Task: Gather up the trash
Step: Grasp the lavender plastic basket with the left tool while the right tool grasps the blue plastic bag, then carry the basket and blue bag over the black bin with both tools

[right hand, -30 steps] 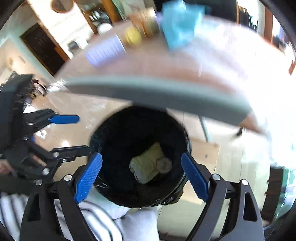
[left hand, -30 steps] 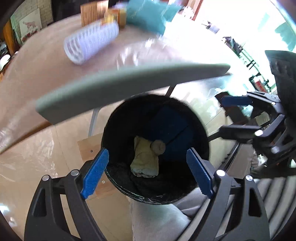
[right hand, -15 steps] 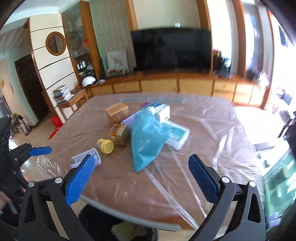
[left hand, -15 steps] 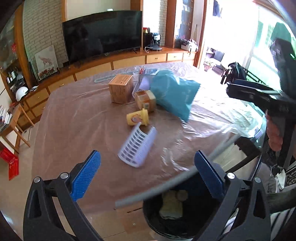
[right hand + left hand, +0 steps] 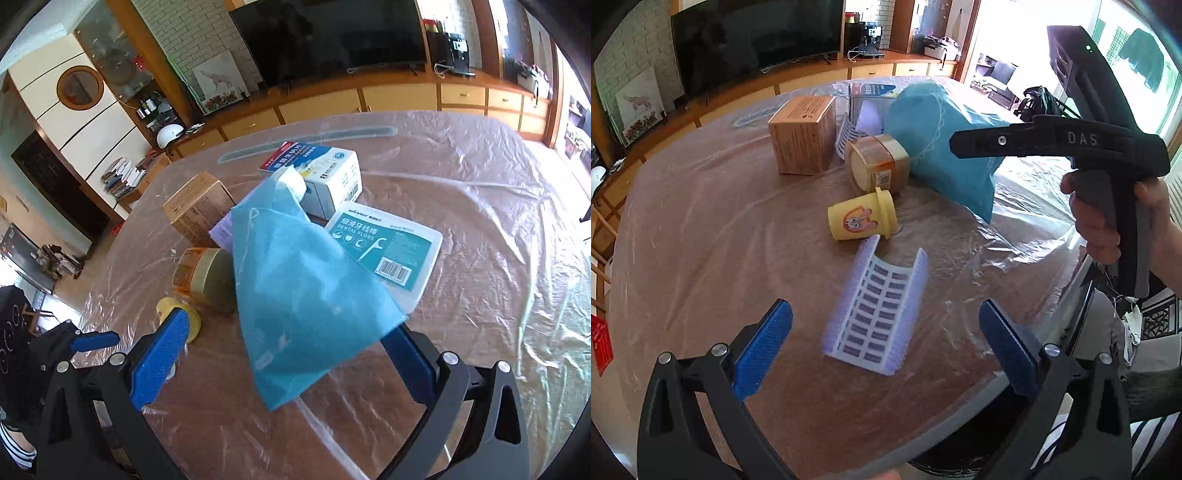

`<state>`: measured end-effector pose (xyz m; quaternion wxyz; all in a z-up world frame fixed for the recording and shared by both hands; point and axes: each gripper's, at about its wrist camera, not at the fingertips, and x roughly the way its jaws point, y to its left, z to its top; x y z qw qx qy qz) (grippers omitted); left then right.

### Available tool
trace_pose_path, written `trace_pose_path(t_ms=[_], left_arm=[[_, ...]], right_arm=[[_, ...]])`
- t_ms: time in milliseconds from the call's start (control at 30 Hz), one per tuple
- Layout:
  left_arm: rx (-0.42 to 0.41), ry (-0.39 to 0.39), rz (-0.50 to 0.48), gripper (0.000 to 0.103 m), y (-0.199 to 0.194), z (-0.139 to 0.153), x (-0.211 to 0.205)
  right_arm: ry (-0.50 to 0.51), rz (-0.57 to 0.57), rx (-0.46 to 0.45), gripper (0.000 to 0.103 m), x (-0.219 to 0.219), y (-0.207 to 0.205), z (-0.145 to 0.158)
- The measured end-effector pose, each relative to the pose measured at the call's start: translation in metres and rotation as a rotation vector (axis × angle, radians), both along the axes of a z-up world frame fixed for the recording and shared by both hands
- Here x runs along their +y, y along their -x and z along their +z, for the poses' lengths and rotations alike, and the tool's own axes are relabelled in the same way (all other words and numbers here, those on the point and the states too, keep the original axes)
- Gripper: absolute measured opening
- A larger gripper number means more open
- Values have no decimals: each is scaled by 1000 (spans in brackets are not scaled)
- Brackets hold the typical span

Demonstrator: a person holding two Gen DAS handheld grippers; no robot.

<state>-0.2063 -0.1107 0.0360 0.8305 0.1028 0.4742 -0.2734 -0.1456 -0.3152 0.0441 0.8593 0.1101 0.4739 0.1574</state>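
My left gripper [image 5: 886, 345] is open and empty, just short of a curved white and purple plastic grid piece [image 5: 877, 312] on the plastic-covered table [image 5: 701, 240]. Behind it lie a yellow cup [image 5: 862, 218] on its side, a tan jar [image 5: 877, 164], a brown box [image 5: 803, 134] and a blue cloth bag [image 5: 940, 146]. My right gripper [image 5: 284, 360] is open and empty, with the blue bag [image 5: 299, 295] lying between its fingers' line of sight. The trash bin's dark rim [image 5: 960, 463] peeks out below the table edge.
A white box [image 5: 321, 170] and a dental floss pack [image 5: 388, 251] lie behind the bag. The right gripper body [image 5: 1071, 144] hangs at the right in the left wrist view. A TV cabinet [image 5: 369, 99] runs behind the table.
Both grippers have risen from over the black bin, which holds crumpled yellowish trash, up to the tabletop and moved closer to the items. Both stay open.
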Motion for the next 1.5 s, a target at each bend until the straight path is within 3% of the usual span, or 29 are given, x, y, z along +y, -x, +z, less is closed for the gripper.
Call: trace_pose_path(t_ms=[300, 400, 467, 667, 800, 900, 1500], left_arm=[[-11, -44, -52, 100, -7, -5, -15], [-12, -58, -57, 86, -9, -7, -18], [-6, -61, -52, 71, -10, -9, -18], [24, -26, -39, 45, -12, -9, -10], [34, -9, -37, 45, -13, -9, -6], [21, -17, -37, 45, -12, -9, -4], [18, 27, 53, 45, 1, -2, 1]], right_arm=[[41, -12, 22, 99, 5, -9, -11], [31, -9, 59, 98, 5, -13, -15], [41, -12, 43, 90, 6, -11, -13], [2, 10, 39, 64, 8, -12, -13], [-16, 42, 25, 47, 10, -13, -11], [-27, 35, 9, 45, 9, -9, -7], [-73, -4, 0, 45, -25, 41, 5]])
